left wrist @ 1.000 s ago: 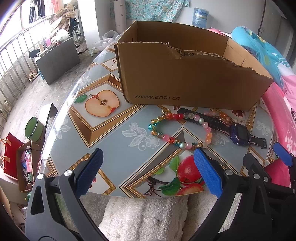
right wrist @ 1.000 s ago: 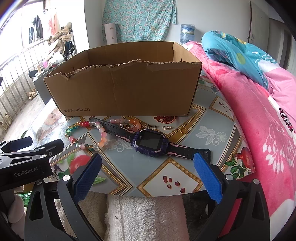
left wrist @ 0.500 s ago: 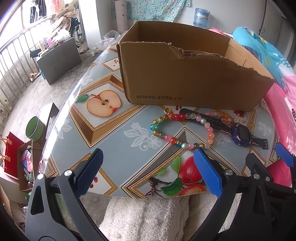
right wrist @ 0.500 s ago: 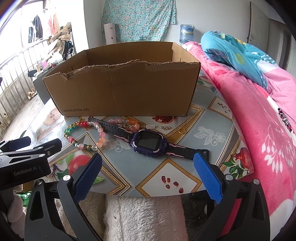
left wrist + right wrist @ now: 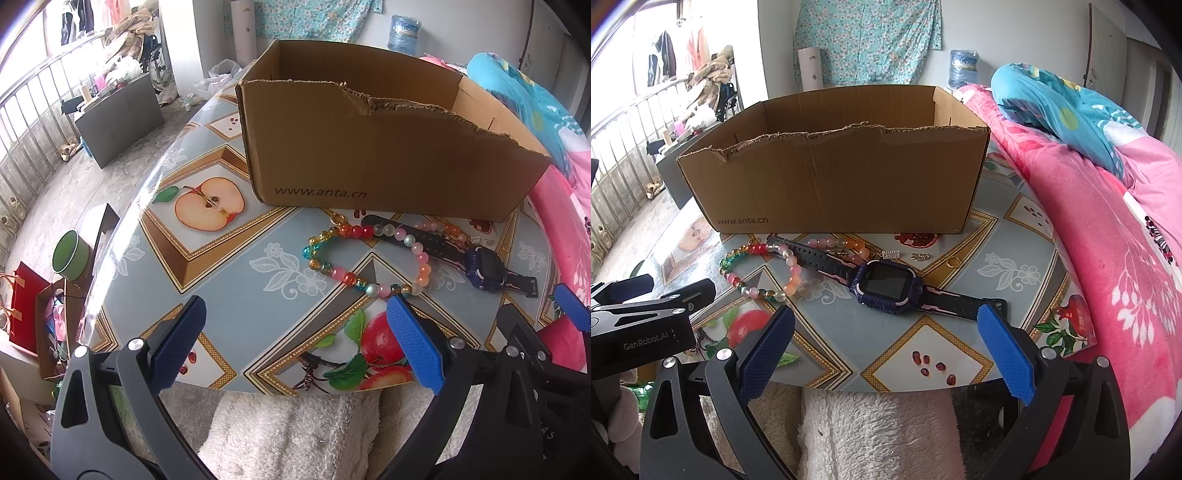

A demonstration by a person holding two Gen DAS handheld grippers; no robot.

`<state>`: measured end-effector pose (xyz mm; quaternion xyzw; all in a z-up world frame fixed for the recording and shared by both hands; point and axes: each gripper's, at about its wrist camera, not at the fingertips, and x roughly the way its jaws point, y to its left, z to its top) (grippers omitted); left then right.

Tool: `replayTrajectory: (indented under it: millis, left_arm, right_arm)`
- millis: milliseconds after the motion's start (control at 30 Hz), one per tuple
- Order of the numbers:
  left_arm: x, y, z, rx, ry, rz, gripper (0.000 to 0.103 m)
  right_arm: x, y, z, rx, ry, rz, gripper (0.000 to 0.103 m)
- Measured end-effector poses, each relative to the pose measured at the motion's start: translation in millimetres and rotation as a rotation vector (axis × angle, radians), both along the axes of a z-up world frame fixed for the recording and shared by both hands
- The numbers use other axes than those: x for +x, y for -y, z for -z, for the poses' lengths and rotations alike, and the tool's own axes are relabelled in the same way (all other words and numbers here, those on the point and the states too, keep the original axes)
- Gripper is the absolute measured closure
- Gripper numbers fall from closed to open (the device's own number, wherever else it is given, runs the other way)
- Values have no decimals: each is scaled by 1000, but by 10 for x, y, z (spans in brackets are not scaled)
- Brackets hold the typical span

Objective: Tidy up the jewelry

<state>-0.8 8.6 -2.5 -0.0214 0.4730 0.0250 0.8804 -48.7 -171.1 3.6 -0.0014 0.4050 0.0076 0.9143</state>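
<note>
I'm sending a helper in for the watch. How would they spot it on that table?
Find the cardboard box on the fruit-patterned table. In front of it lies the watch, flat, its strap crossing a bead bracelet. It alone has a dark square screen in a purple case.

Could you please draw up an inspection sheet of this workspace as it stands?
Surface: round fruit-patterned table, glossy.
Job's things: multicoloured bead bracelet overlapping strap of purple smartwatch; small metal charms; all lie in front of open brown cardboard box.
Clutter: nothing seen.
Grippers: left tongs and right tongs open, empty, apart from items.
Cables: nothing seen.
Surroundings: pink blanket, white fluffy fabric below edge.
</note>
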Motion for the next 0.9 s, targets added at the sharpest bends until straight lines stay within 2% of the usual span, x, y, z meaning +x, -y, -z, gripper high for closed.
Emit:
replayTrajectory:
  millis: [667,767,900]
  left_arm:
    - [80,-134,77,-16,0,-3,8]
    - [113,-205,72,-44,30,17,8]
    - [138,-288,45,-65,120,60,8]
  right_arm:
    - [24,11,-43,30,31,12,6]
    - [70,-9,-44,41,38,7,6]
    - [114,-60,-66,70,63,-17,6]
